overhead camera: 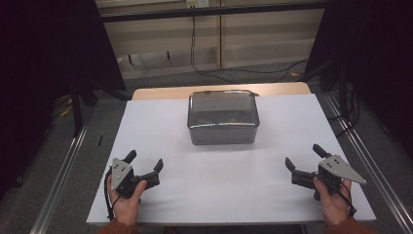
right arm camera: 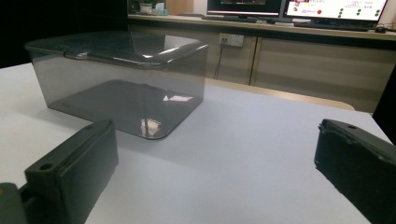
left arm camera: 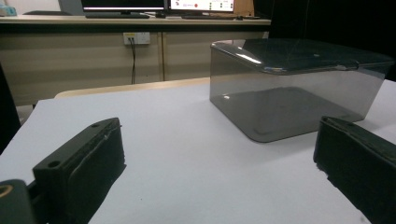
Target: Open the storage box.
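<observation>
Resting near table (overhead camera: 160, 126) front corners | left gripper (overhead camera: 144, 162) jaws wide apart, holding nothing | right gripper (overhead camera: 303, 155) likewise | both aimed toward box (overhead camera: 222, 117)

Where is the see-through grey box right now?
In the high view the grey box sits with its lid on at the far middle of the white table, ahead of and between the left gripper and right gripper.

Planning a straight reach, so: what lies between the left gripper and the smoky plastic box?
Nothing: in the high view only bare white tabletop separates the left gripper from the lidded box.
</observation>
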